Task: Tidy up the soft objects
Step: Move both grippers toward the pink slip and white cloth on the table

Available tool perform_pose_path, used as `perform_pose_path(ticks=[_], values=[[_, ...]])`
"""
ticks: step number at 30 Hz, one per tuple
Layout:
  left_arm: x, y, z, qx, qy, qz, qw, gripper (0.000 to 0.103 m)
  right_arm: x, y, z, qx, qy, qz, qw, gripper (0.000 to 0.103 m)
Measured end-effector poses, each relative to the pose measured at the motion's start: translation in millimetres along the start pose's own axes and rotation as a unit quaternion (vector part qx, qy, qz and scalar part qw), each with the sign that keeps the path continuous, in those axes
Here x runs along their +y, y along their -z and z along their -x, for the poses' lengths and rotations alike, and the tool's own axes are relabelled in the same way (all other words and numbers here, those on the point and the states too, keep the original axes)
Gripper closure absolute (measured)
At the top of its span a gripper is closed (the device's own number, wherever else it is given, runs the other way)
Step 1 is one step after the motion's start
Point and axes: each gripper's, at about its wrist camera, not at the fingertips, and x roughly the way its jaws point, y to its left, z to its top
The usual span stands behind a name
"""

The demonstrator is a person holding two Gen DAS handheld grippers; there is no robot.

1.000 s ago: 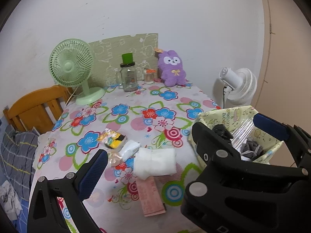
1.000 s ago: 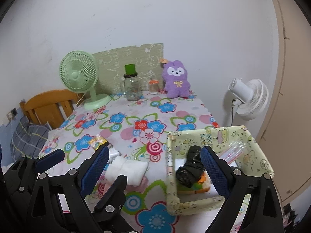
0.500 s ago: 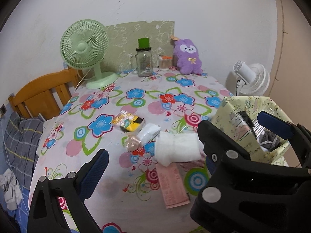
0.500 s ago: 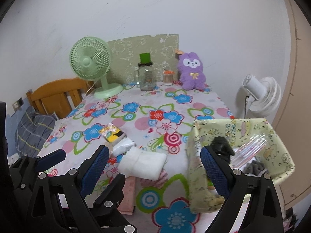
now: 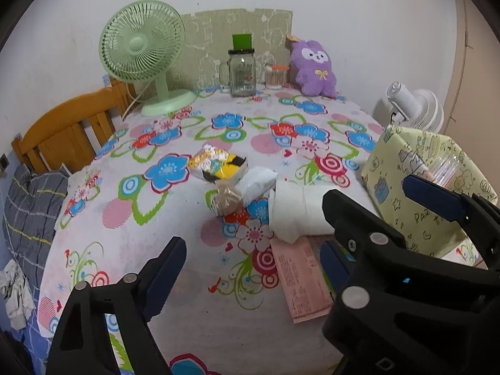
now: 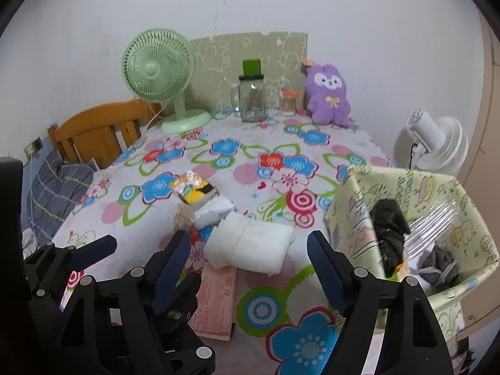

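A folded white towel (image 6: 250,245) lies on the flowered tablecloth (image 6: 218,162), just beyond my open, empty right gripper (image 6: 248,270); it also shows in the left wrist view (image 5: 300,212). A yellow patterned box (image 6: 415,228) at the right holds dark cloth items (image 6: 389,234) and clear plastic (image 6: 434,228). Left of the towel lie a white pouch (image 6: 215,210), a brown packet (image 6: 185,217) and a yellow packet (image 6: 193,190). My left gripper (image 5: 250,268) is open and empty above the near table; the right gripper's body (image 5: 406,281) fills its lower right view.
A pink paper slip (image 6: 215,300) lies under the towel's near edge. At the back stand a green fan (image 6: 159,75), a glass jar (image 6: 251,98), a small jar (image 6: 288,102) and a purple plush (image 6: 328,95). A wooden chair (image 6: 100,131) stands left, a white fan (image 6: 434,143) right.
Both views have shifted left and closer to the table: the towel now sits nearer the right gripper, and the box has moved toward the right edge. Both grippers stay open.
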Motion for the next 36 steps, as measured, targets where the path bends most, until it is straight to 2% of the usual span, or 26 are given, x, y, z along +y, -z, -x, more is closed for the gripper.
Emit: perform_pose_path(ticks=[6,8,15,19,22,26,36], values=[[1.3,8.4,-14.5,0.022,0.012,0.006,0.9997,0.021,3.7,6.3,-16.3,0.016,0.010,0.016,1.000,0.024],[1.7,10.8,-19.9,0.030,0.018,0.009,0.9993,0.022,3.9,7.8,-21.1,0.023,0.010,0.019,1.000,0.031],[5.5,15.4,-33.8,0.048,0.018,0.012,0.9986,0.023,4.5,15.4,-42.0,0.062,-0.007,0.012,0.998,0.037],[3.3,17.9,-39.0,0.054,0.033,0.012,0.9979,0.023,4.3,18.3,-48.4,0.073,0.006,0.013,0.997,0.041],[-0.9,19.6,-43.1,0.059,0.035,0.008,0.9976,0.023,2.9,19.7,-56.6,0.093,0.015,0.022,0.995,0.054],[-2.3,20.3,-47.2,0.064,0.037,0.007,0.9973,0.022,-1.8,23.4,-63.0,0.111,0.014,0.013,0.994,0.059],[-6.4,20.2,-49.7,0.065,0.036,0.001,0.9973,0.022,-5.2,26.2,-69.7,0.129,0.024,0.002,0.991,0.065]])
